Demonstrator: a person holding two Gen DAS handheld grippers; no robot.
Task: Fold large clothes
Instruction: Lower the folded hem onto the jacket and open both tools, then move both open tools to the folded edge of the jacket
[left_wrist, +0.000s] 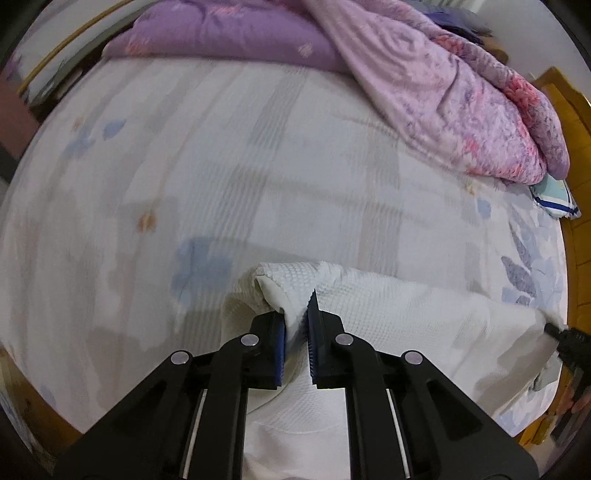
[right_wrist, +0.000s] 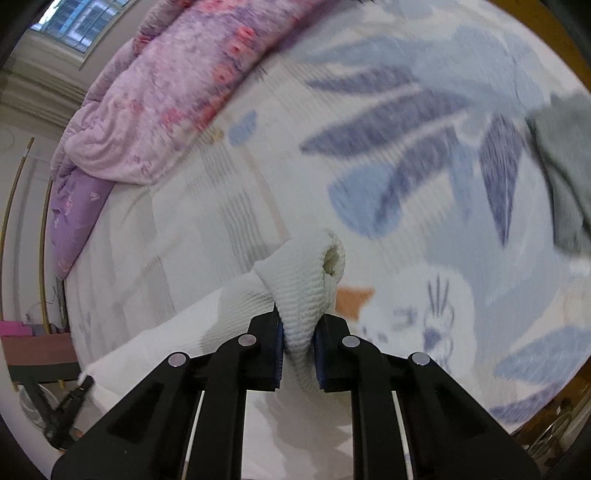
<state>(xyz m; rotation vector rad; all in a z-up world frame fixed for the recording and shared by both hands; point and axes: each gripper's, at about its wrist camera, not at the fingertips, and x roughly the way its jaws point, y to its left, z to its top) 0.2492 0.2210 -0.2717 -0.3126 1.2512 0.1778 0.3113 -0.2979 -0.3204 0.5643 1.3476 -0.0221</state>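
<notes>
A white waffle-knit garment (left_wrist: 399, 310) hangs stretched between my two grippers above the bed. My left gripper (left_wrist: 295, 317) is shut on a bunched edge of it, with cloth pinched between the blue pads. The right gripper shows at the right edge of the left wrist view (left_wrist: 554, 328), gripping the far end. In the right wrist view my right gripper (right_wrist: 298, 328) is shut on a rolled fold of the same garment (right_wrist: 306, 280). The left gripper appears there at the lower left (right_wrist: 83, 384), holding the other end.
The bed sheet (left_wrist: 229, 166) is white with blue floral print. A purple and pink quilt (left_wrist: 443, 92) is piled at the far side. A grey cloth (right_wrist: 565, 166) lies at the right. A wooden bed frame (left_wrist: 576, 122) borders the mattress.
</notes>
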